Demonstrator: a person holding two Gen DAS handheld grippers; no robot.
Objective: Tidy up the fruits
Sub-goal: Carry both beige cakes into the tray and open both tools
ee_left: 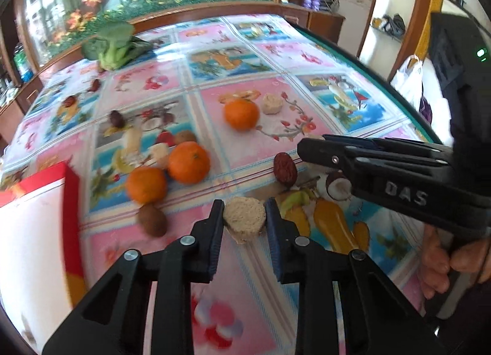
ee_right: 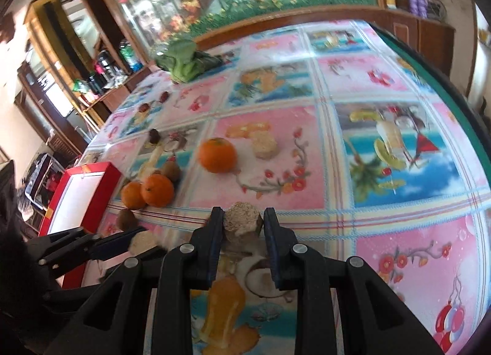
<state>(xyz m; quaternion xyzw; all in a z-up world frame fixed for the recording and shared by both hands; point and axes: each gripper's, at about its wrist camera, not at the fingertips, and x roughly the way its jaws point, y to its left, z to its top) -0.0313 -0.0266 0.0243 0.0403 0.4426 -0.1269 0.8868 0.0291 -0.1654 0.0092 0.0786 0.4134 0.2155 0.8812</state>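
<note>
My left gripper [ee_left: 244, 206] is shut on a round beige cake [ee_left: 244, 220] just above the tablecloth. My right gripper [ee_right: 243, 210] is shut on a second beige cake [ee_right: 242, 224]. From the left wrist view the right gripper [ee_left: 302, 149] reaches in from the right, beside a dark red date [ee_left: 285, 168]. Three oranges [ee_left: 241, 114] [ee_left: 188, 162] [ee_left: 146, 184] and a kiwi [ee_left: 152, 220] lie on the table ahead. A third beige cake [ee_left: 271, 104] sits by the far orange. The right wrist view shows the left gripper [ee_right: 144, 241] low on the left.
A red box with a white inside [ee_left: 36, 232] stands at the near left edge. A second kiwi [ee_left: 185, 137] and more dates [ee_left: 117, 118] [ee_left: 70, 101] lie further back. A leafy green vegetable [ee_left: 113, 45] sits at the far left. The table's green edge [ee_left: 353, 57] runs along the right.
</note>
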